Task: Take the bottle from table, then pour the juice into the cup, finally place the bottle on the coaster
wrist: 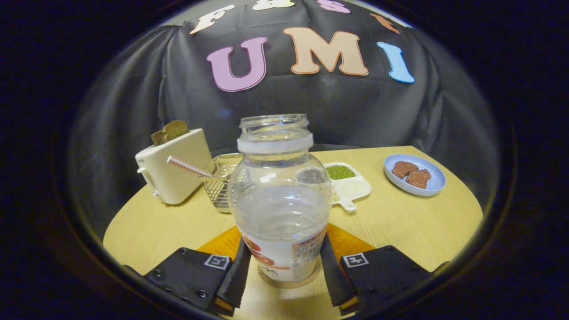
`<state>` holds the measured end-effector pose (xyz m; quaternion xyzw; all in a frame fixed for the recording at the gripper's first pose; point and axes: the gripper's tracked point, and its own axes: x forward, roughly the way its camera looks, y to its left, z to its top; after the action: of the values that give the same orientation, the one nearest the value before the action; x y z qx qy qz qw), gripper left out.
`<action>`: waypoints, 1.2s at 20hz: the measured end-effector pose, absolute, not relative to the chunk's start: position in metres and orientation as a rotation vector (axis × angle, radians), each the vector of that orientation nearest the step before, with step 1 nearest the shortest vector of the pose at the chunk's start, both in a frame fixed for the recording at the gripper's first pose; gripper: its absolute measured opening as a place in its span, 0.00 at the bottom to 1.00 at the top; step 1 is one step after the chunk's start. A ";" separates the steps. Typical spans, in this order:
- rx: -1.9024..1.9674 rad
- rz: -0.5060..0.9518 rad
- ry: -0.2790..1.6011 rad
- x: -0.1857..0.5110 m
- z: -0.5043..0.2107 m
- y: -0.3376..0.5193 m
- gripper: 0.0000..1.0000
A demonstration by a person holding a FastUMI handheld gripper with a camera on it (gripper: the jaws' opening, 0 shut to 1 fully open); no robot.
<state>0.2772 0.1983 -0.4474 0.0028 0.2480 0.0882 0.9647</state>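
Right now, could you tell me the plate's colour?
Light blue plate, clearest in the gripper view.

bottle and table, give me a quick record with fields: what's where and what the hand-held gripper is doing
bottle: clear bottle, upright, cap off, partly filled with clear liquid
hand-held gripper: hand-held gripper, fingers on either side of the bottle's lower part, pressing its label
under bottle: orange coaster on the table; whether the bottle rests on it or hangs above it, cannot tell
left behind: toaster with toast, wire basket with a striped straw
right behind: white tray with green beans, blue plate with brown pieces
cup: dark shape seen through the bottle, unclear
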 end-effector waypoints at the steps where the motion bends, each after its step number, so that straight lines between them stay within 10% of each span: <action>1: 0.013 0.178 0.492 0.279 -0.444 0.198 0.77; 24: 0.019 0.209 0.557 0.245 -0.450 0.195 0.97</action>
<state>0.2454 0.1946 -0.4505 0.0094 0.2743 0.1030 0.9561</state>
